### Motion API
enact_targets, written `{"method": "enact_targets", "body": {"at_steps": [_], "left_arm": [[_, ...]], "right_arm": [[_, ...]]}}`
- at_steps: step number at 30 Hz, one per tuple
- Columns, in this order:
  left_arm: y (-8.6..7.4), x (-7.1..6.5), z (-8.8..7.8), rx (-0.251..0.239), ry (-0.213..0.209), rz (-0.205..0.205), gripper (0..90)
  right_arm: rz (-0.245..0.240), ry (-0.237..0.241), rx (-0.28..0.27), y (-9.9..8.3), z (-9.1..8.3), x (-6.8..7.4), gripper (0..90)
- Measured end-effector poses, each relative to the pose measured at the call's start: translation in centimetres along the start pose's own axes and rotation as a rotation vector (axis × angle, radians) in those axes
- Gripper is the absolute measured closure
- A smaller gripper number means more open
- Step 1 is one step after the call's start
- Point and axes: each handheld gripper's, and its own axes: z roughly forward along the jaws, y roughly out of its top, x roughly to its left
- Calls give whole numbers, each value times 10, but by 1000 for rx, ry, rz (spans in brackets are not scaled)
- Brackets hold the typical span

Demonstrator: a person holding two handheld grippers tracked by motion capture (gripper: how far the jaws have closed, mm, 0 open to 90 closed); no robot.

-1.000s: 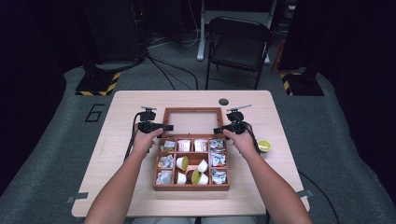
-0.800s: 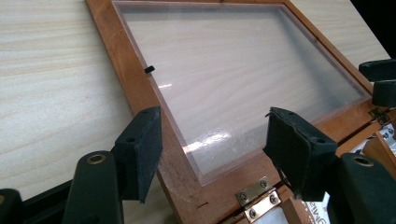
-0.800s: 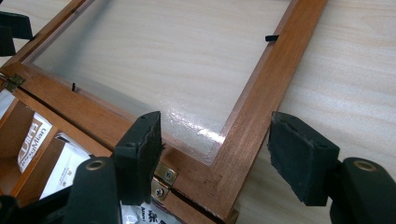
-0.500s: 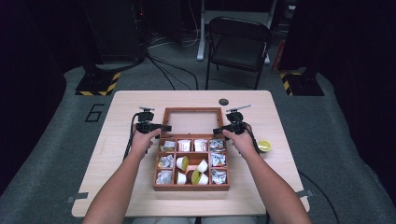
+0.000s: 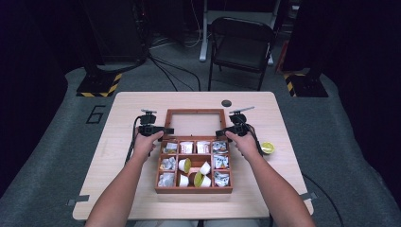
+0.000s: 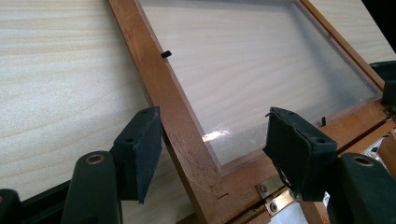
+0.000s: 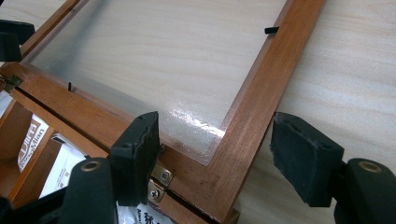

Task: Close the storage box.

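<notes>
A wooden compartment box (image 5: 194, 190) sits on the table with its hinged, clear-paned lid (image 5: 195, 112) folded back flat. My left gripper (image 5: 166, 130) is open astride the lid's left rail (image 6: 154, 79) near the hinge. Its outer pad is beside the wood and its inner pad over the pane. My right gripper (image 5: 221, 133) is open astride the lid's right rail (image 7: 275, 60). Its jaws have just been opening, the rail lies between them, and neither pad presses on it. Both hands are still.
The compartments hold white sachets and white and green capsule cups (image 5: 187, 165). Brass hinges (image 7: 161, 179) join lid and box. A yellow-green cup (image 5: 267, 148) lies right of the box, a small black disc (image 5: 226, 103) behind the lid. A folding chair (image 5: 241, 45) stands beyond the table.
</notes>
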Motion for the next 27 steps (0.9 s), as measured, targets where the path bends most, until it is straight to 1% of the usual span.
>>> {"method": "enact_targets", "body": {"at_steps": [1, 2, 3, 5, 9, 11, 18, 20, 21, 23, 24, 25, 26, 27], "left_arm": [[0, 0, 0, 1, -1, -5, 360], [0, 0, 0, 1, -1, -1, 360], [0, 0, 0, 0, -2, -7, 360], [0, 0, 0, 2, -4, -9, 361], [1, 0, 0, 7, -4, -2, 362], [1, 1, 0, 3, -7, -10, 362], [-1, 1, 2, 12, 3, 2, 361], [-1, 2, 2, 18, 0, -1, 361], [-1, 2, 2, 19, 0, -1, 361], [-2, 2, 3, 23, 2, 0, 362], [-2, 2, 3, 21, 3, -3, 361], [-2, 2, 3, 22, 2, -4, 361], [-2, 2, 3, 21, 1, -6, 361], [-2, 2, 3, 20, 1, -8, 361]], "right_arm": [[5, 1, 1, 0, 0, 0, 325], [20, 4, 8, 0, 0, 1, 324], [13, 4, 6, 0, 0, 0, 323], [15, 8, 6, 0, 1, -1, 319], [12, 13, 0, 1, 2, -2, 312], [12, 12, 0, 1, 2, -2, 308], [25, 21, -4, 1, 4, -4, 297], [32, 25, -4, 1, 5, -4, 296], [45, 25, 0, 1, 4, -4, 295], [47, 25, -6, 1, 5, -4, 293], [46, 26, -1, 1, 5, -4, 292], [57, 28, 2, 1, 5, -3, 290], [58, 29, 1, 1, 5, -4, 289], [51, 31, -1, 1, 6, -5, 288]]}}
